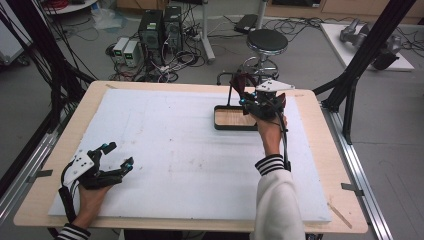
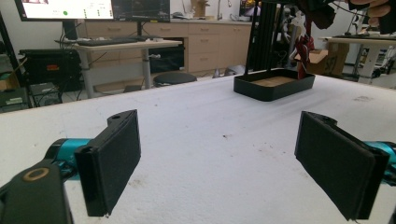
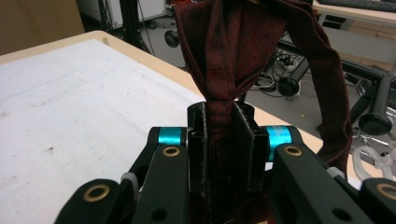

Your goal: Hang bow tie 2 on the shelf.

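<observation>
the right gripper is clamped on a dark red cloth, with the bunched fabric squeezed tight between its two black pads. in the right gripper view the cloth fans out above the jaws and one long fold hangs down the right side. seen from the high view, this gripper hovers over the far right corner of the black tray, and the cloth rises just beyond the tray, next to the thin black stand fixed to it. the tray has a wooden floor and sits on the white foam sheet that covers the table, toward its far right part.

the left gripper rests low on the foam sheet, well apart from the tray, near the sheet's near left corner. its jaws stand wide with nothing between them; the left gripper view shows bare foam between the two pads, with the tray far ahead and the red cloth hanging behind it.
</observation>
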Tool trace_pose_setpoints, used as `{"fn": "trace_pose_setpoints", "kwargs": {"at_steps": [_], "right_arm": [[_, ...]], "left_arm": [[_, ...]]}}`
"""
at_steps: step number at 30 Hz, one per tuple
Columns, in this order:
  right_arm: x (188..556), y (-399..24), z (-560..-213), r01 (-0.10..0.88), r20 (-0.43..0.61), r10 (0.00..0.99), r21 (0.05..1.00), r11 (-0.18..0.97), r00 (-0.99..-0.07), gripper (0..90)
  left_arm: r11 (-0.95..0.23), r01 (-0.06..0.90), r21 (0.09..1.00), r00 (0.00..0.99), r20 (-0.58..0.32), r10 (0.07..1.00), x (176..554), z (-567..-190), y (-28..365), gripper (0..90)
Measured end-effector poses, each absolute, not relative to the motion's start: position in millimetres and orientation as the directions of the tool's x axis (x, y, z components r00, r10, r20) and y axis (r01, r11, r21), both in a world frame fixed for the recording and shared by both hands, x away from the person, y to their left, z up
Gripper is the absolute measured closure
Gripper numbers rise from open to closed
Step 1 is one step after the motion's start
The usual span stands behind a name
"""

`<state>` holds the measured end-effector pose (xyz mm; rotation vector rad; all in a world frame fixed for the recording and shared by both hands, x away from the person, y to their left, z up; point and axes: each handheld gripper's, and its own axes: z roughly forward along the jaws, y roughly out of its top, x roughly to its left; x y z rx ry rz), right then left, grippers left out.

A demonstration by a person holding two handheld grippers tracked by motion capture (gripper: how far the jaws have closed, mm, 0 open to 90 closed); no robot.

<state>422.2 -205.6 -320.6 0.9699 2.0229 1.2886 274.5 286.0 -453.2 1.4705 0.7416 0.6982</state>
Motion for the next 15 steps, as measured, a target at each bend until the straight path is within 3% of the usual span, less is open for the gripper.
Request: {"fn": "trace_pose_setpoints", "kwargs": {"at_steps": [15], "right_arm": [[436.2, -204.7, -329.5, 0.308, -0.014, 0.825, 0.924, 0.227, -0.565, 76.5]], "left_arm": [[-0.006, 0.033, 0.999, 0.606, -0.015, 0.796, 274.5, -453.2, 286.2, 14.8]]}}
